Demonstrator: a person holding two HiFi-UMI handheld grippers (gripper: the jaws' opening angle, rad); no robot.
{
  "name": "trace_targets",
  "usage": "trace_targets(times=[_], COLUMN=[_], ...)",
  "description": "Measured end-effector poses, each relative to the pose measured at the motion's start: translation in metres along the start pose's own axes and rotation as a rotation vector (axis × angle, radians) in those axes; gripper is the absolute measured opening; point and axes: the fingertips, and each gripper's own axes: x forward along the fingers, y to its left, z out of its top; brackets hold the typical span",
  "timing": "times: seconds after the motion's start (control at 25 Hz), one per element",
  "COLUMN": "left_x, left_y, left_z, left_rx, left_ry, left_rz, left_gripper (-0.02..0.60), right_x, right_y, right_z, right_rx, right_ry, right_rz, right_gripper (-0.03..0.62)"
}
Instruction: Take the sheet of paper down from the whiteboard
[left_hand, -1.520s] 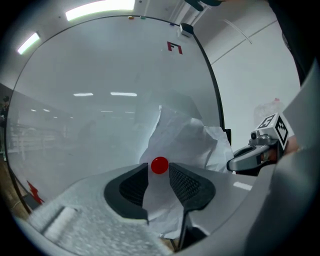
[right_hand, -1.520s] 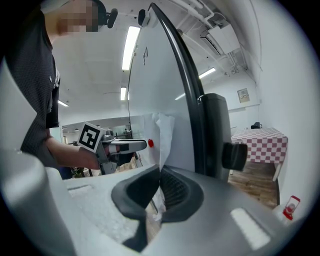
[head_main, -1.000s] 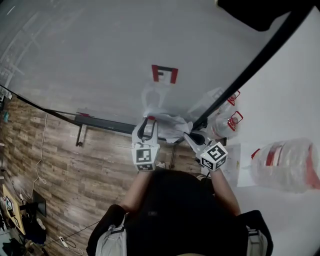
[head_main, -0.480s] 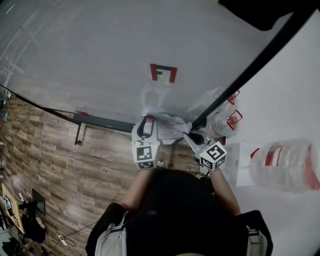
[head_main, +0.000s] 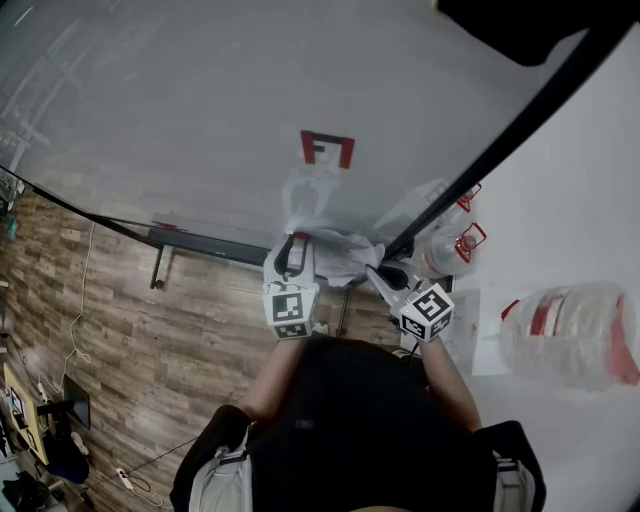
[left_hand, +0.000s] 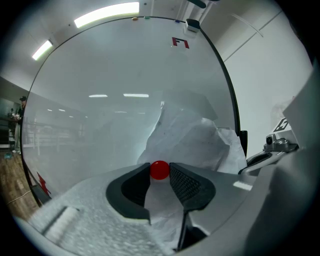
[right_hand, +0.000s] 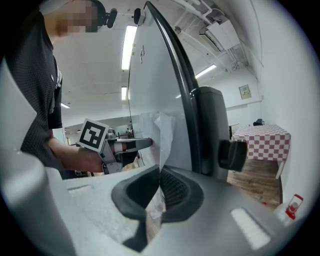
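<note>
Although you have both grippers on it, the sheet of paper (head_main: 340, 255) is not yet down. It hangs crumpled against the lower right corner of the whiteboard (head_main: 200, 110), pinned there by a red magnet (left_hand: 159, 170). Your left gripper (left_hand: 160, 175) has that magnet between its jaw tips, which stand wide yet touch it on both sides, having just been closing onto it. Your right gripper (right_hand: 159, 186) is clamped flat on the paper's edge, right beside the board's black frame (a firm pinch, by the look of it). What is left, I judge, is to pull the magnet off and draw the freed sheet away from the board. Against the earlier frame, almost nothing differs: both grippers sit in the same spots, the paper keeps its crumple, and only the left jaws have narrowed slightly.
</note>
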Motion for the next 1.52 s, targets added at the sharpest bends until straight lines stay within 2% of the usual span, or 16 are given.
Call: trace_targets(times=[0.56,0.92,1.2,1.52], left_x=[-0.010,-0.037,-0.061,-0.093], left_y=[-0.001,-0.002,0.000,-0.003], left_z=[0.003,0.002,0.003,0.002], left_rx=[0.005,0.007,0.014,0.011], left_ry=[0.004,0.009,0.011,0.010], left_rz=[0.011,0.030,0.051,0.081], left_gripper=[0.130,0.130,0.130,0.130], right_x=[-0.002,-0.006,-0.007,-0.016], right_y=[0.005,0.016,0.032,0.056], right_z=[-0.001,0.001,-0.004,-0.005], right_rx=[0.015,0.058,-0.003,0.025], right_ry=[-0.012,-0.044,-0.018,-0.037], right_rz=[0.026,0.060,0.069,0.097], right_gripper=[0.005,0.005,0.005,0.005])
